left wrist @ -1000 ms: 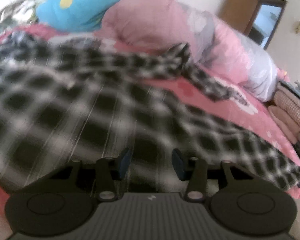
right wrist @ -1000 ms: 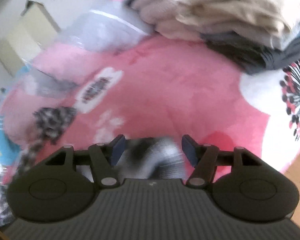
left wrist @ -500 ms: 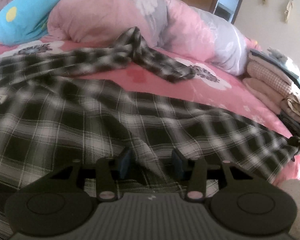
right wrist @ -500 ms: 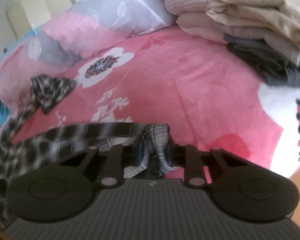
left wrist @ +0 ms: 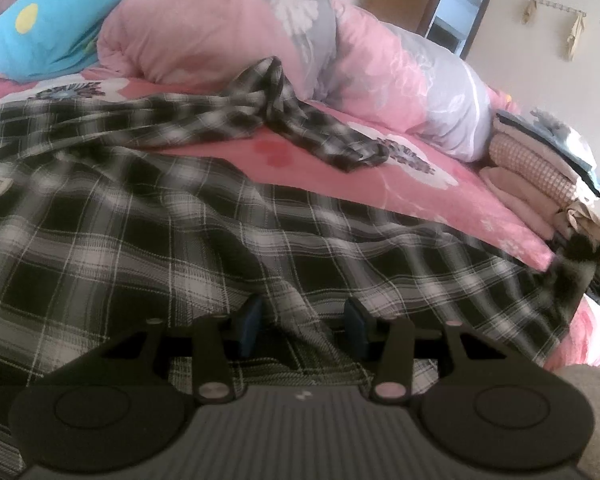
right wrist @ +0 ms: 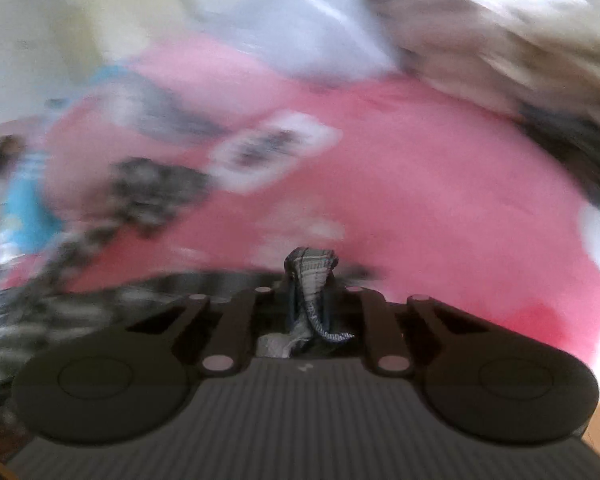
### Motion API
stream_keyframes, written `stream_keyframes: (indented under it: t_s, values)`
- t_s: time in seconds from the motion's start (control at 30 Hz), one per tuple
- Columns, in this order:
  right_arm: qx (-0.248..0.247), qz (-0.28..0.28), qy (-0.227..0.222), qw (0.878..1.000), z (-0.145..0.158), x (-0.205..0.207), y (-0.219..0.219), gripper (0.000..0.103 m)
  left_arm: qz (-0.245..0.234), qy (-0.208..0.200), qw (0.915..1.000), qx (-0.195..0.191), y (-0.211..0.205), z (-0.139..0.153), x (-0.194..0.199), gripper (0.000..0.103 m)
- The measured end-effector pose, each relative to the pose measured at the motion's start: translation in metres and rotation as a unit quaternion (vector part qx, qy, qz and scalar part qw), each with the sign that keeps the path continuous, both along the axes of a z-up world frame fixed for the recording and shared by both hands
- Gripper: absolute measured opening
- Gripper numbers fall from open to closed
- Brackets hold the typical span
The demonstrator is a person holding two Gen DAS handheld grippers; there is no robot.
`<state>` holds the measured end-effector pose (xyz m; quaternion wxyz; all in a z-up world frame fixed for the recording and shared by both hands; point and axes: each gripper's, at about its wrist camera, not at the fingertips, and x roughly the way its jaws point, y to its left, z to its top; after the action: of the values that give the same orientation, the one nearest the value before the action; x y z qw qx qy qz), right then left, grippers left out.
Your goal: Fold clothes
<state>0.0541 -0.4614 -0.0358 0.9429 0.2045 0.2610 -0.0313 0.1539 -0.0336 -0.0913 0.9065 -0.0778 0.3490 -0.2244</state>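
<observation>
My right gripper [right wrist: 310, 300]: jaws just closed, now pinching a bunched corner of the black-and-white plaid cotton shirt [right wrist: 312, 276] | my left gripper [left wrist: 303, 322]: jaws spread, a shirt fold between them, pads not pressing | shirt spreads ahead over the pink floral bedsheet [left wrist: 420, 196] | beyond, pink-and-grey duvet [left wrist: 228, 36].

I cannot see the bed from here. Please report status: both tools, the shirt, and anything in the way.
Right tool just closed, pinching the plaid shirt hem. Left tool open over a fabric ridge. Shirt spread on the bed, one sleeve crumpled. Nothing blocking.
</observation>
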Motion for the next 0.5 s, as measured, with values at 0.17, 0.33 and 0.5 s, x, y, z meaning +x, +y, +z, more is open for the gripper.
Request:
stream_keyframes:
  t_s: [0.17, 0.33, 0.5]
  values:
    - [-0.070, 0.178, -0.040, 0.981, 0.028, 0.030, 0.096, 0.011, 0.003, 0.002, 1.0000, -0.008, 0.002, 0.000, 0.000, 0.047]
    - [-0.119, 0.327, -0.007, 0.938, 0.018, 0.042, 0.177, 0.015, 0.002, 0.003, 0.9999, -0.015, 0.005, -0.001, 0.000, 0.047]
    - [-0.124, 0.361, 0.054, 0.923, 0.002, 0.043, 0.199, 0.049, 0.004, 0.003, 0.9998, -0.021, 0.006, -0.002, 0.000, 0.047]
